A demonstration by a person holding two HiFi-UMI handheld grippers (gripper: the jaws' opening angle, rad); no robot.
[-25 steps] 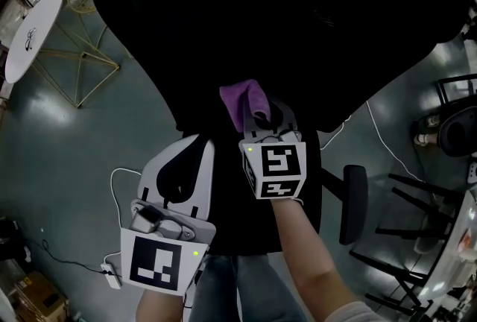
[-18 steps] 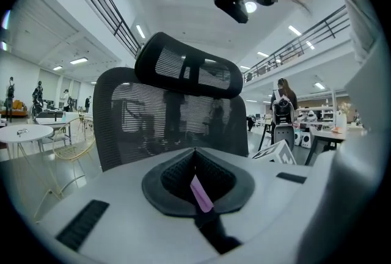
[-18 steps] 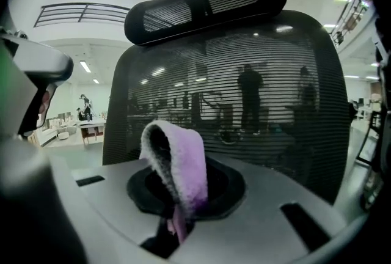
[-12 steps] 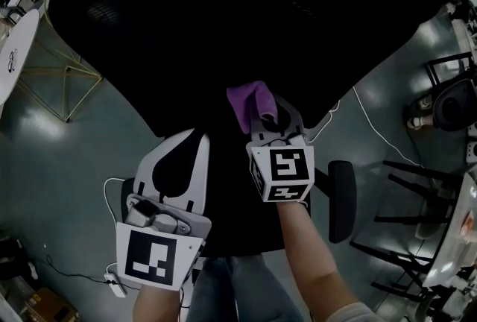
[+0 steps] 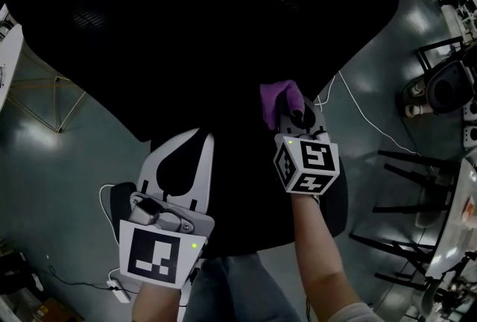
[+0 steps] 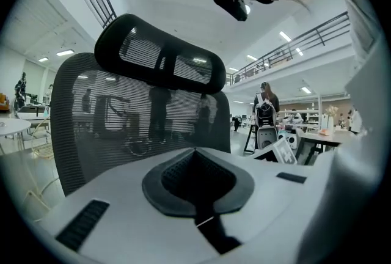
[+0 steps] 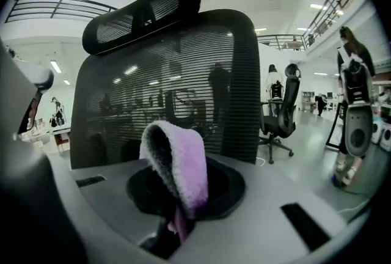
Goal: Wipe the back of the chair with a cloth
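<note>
Purple cloth (image 7: 177, 156), soft, light, floppy: pinched at its lower fold in right claw (image 5: 293, 113), loop standing free toward mesh chair back (image 7: 183, 67) at 12 o'clock. Left claw (image 5: 195, 140) closed, empty, at 8 o'clock. Likely needs firm pressing.

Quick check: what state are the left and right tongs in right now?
Left tongs: closed, holding nothing.
Right tongs: closed on the fluffy purple cloth.

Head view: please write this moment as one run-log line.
right gripper: shut on purple cloth, facing chair back | contact: unclear | left gripper: shut, empty
</note>
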